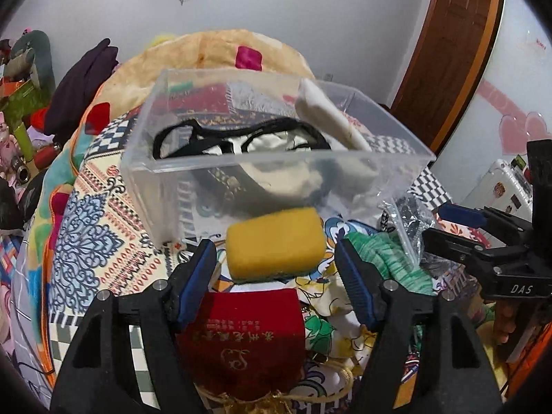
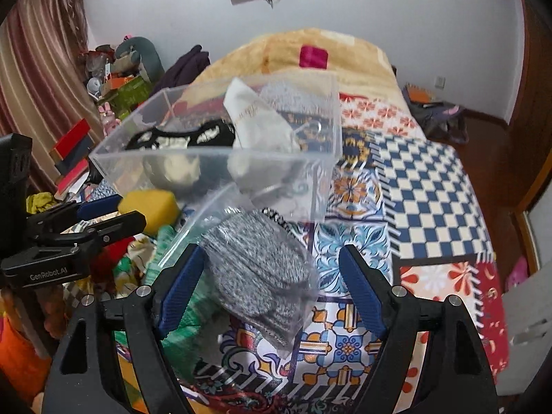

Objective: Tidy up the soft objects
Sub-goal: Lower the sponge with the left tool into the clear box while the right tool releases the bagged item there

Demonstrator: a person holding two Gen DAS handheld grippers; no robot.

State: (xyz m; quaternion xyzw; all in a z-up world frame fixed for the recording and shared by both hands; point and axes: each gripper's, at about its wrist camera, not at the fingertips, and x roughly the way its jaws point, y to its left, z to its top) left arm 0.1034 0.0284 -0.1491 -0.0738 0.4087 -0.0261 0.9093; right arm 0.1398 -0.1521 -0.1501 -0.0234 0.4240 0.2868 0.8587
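Note:
A clear plastic box (image 1: 193,179) stands on the patterned bedspread; it holds a black-and-white cloth (image 1: 241,145) and a rolled white cloth (image 1: 327,114). A yellow sponge (image 1: 276,241) lies just in front of the box, beyond my open left gripper (image 1: 276,279). A red pouch (image 1: 241,331) lies below the fingers. My right gripper (image 2: 269,289) is open around a grey knit item in a clear bag (image 2: 255,269). The box (image 2: 310,186) and sponge (image 2: 151,207) also show in the right wrist view.
A green knit cloth (image 1: 390,258) and a floral cloth (image 1: 331,310) lie right of the sponge. A yellow plush blanket (image 2: 310,48) is bunched behind the box. Cluttered shelves (image 2: 114,82) stand at the left. A wooden door (image 1: 448,45) is at the right.

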